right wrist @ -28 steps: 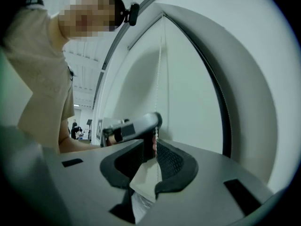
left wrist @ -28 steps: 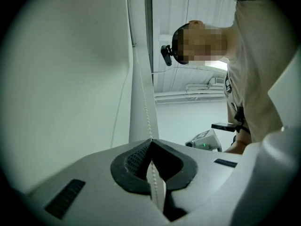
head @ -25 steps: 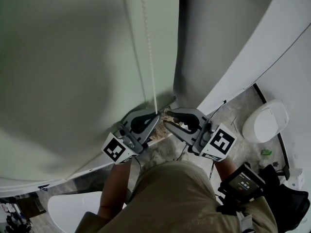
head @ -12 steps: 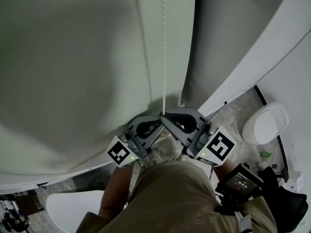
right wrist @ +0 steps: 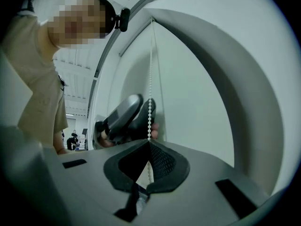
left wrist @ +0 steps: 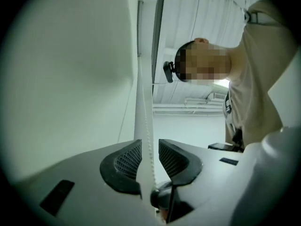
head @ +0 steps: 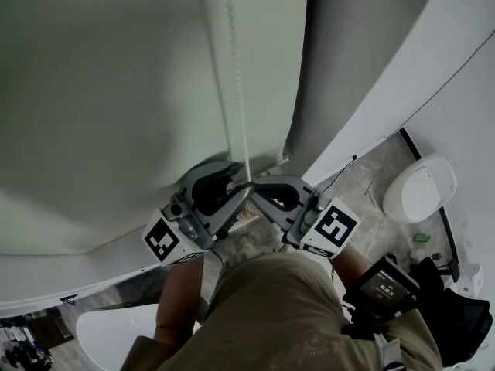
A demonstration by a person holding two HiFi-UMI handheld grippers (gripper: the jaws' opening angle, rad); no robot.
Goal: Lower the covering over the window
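Observation:
A white bead chain (head: pixel 236 91) hangs in front of the pale window covering (head: pixel 100 91). My right gripper (head: pixel 259 190) is shut on the chain; in the right gripper view the beads (right wrist: pixel 150 112) run straight into its closed tips (right wrist: pixel 149 143). My left gripper (head: pixel 238 198) sits just left of it. Its jaws are opening, and the chain (left wrist: pixel 146 126) passes loose between the two pads (left wrist: pixel 149 147) without touching them. The left gripper (right wrist: pixel 123 117) also shows in the right gripper view, just beyond the right one.
A curved white wall or frame (head: pixel 387 91) runs along the right. Below it lies a mottled floor (head: pixel 363 184) with a round white object (head: pixel 421 188). A dark bag (head: pixel 456 315) sits at lower right. A black device (head: pixel 383 284) is on the person's right forearm.
The right gripper has shut on the chain. The left gripper's jaws have come apart and let go of the chain, and it has shifted slightly left.

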